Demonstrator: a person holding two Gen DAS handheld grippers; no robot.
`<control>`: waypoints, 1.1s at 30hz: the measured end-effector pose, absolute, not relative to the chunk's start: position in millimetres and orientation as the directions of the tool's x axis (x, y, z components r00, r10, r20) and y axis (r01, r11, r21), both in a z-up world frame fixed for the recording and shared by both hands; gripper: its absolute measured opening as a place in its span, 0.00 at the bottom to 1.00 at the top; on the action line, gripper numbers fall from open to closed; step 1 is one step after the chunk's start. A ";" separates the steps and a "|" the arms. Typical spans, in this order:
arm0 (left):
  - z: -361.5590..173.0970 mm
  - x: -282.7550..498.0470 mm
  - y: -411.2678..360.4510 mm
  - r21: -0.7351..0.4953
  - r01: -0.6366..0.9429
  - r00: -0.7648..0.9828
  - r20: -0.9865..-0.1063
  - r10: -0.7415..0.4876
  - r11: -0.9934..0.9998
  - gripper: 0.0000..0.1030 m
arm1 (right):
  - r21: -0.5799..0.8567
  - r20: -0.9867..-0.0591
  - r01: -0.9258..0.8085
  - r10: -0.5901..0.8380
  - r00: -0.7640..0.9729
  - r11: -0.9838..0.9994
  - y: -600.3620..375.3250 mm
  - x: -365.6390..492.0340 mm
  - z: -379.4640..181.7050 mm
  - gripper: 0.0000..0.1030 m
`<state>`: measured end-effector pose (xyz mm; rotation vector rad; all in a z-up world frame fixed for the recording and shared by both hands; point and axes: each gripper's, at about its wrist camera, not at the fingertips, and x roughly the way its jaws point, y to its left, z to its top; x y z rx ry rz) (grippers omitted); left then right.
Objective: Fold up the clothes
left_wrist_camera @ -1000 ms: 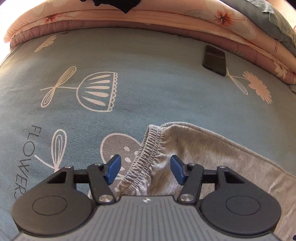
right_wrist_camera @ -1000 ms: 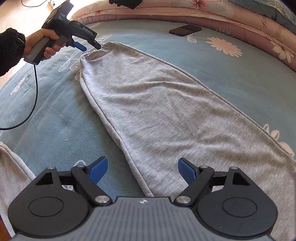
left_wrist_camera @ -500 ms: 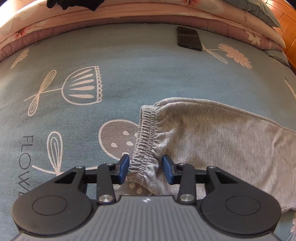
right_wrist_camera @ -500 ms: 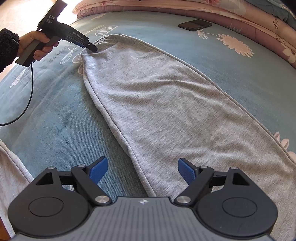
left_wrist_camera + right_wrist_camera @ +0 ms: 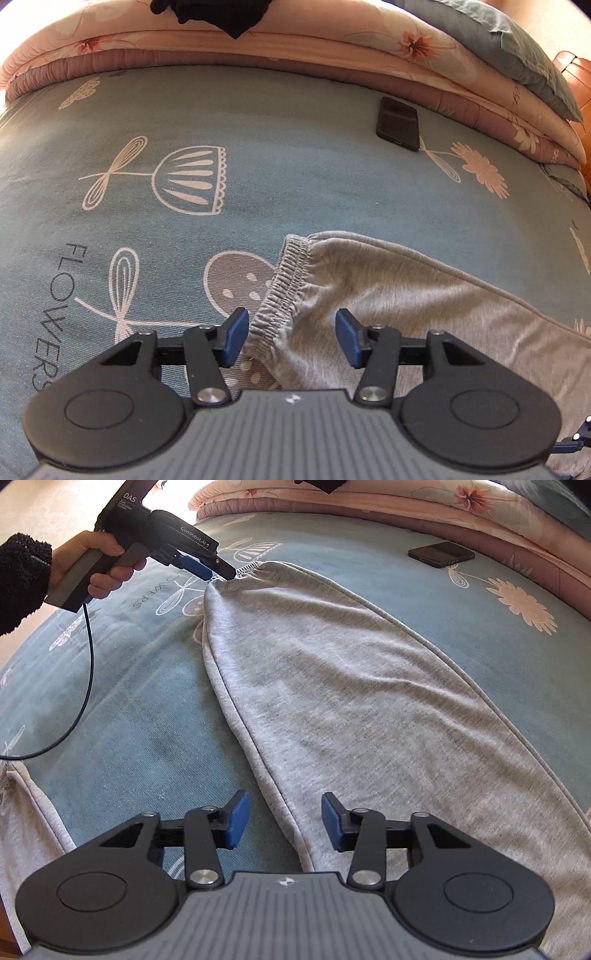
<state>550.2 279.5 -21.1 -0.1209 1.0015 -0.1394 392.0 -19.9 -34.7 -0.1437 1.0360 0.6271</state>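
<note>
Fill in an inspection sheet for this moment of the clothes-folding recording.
Surface: blue bedsheet printed with flowers and lettering.
Job's things: grey trousers with one leg spread flat, its elastic cuff at the far end; more grey cloth at the near left edge.
Clutter: dark phone on the sheet, apart from the trousers.
Grippers: left gripper opening, cuff between its jaws, pads clear of it; right gripper closing around the leg's seam edge, pads not yet pressing.
Cables: black cable hanging from the left gripper's handle.
Surroundings: folded pink floral quilts beyond the sheet, a black cloth on top.
</note>
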 end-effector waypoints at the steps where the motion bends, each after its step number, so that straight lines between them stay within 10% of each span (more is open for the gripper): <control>1: -17.5 544.4 277.3 -0.170 0.051 0.551 -0.817 -0.170 0.984 0.51 | 0.193 -0.833 -0.549 0.432 0.347 0.813 -18.0 399.5 -35.6 0.27; 2: -12.9 537.3 271.2 -0.172 0.064 0.565 -0.806 -0.177 0.983 0.51 | 0.184 -0.835 -0.552 0.426 0.349 0.814 -15.9 405.0 -37.6 0.13; 18: -30.6 456.8 159.9 -0.218 0.448 0.383 -0.830 -0.407 0.867 0.57 | 0.091 -0.869 -0.680 0.391 0.303 0.728 -0.2 403.0 -46.9 0.06; 30: -42.8 398.0 105.5 0.265 0.857 0.425 -0.848 -0.315 0.442 0.62 | 0.062 -0.865 -0.746 0.408 0.292 0.663 4.4 395.0 -42.7 0.18; 33: -50.0 399.3 99.6 0.186 0.894 0.339 -0.876 -0.344 0.407 0.61 | 0.028 -0.886 -0.764 0.370 0.279 0.644 11.9 390.6 -52.2 0.18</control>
